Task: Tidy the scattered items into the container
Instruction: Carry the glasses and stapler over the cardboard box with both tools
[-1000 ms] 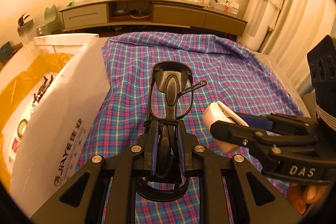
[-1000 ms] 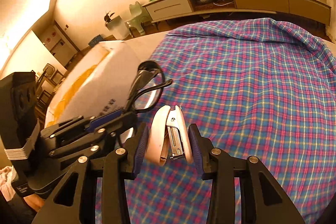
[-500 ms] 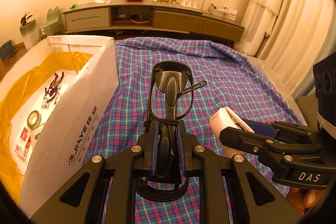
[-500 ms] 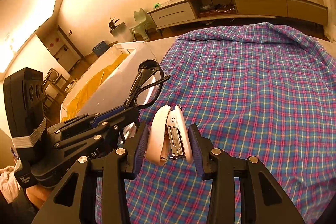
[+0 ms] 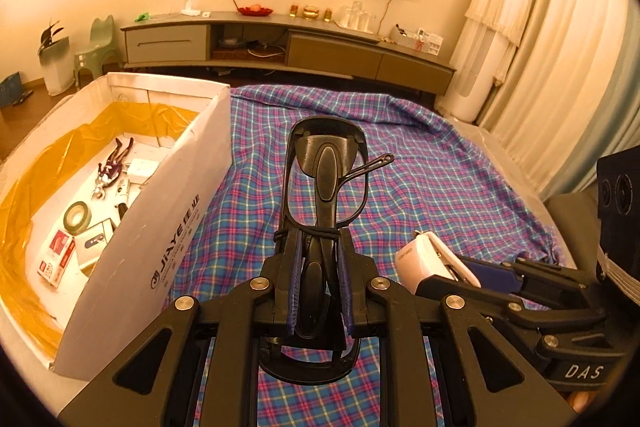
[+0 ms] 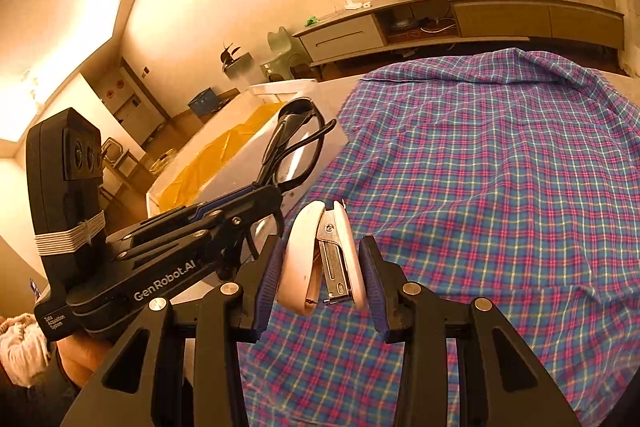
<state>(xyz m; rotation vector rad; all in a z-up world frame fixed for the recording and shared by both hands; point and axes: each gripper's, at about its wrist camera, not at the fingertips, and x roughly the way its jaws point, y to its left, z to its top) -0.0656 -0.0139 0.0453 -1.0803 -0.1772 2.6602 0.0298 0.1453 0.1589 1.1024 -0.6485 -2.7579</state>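
jaws of the left gripper clamp black plastic glasses. right gripper jaws hold a pale pink stapler, both right of the white cardboard box.

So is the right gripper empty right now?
No, the right gripper is clamped on a pink stapler, its pads pressing both sides above the plaid cloth.

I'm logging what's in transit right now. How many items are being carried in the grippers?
2. Folded black glasses are clamped in the left gripper beside the white box; a pink stapler is clamped in the right gripper above the plaid cloth.
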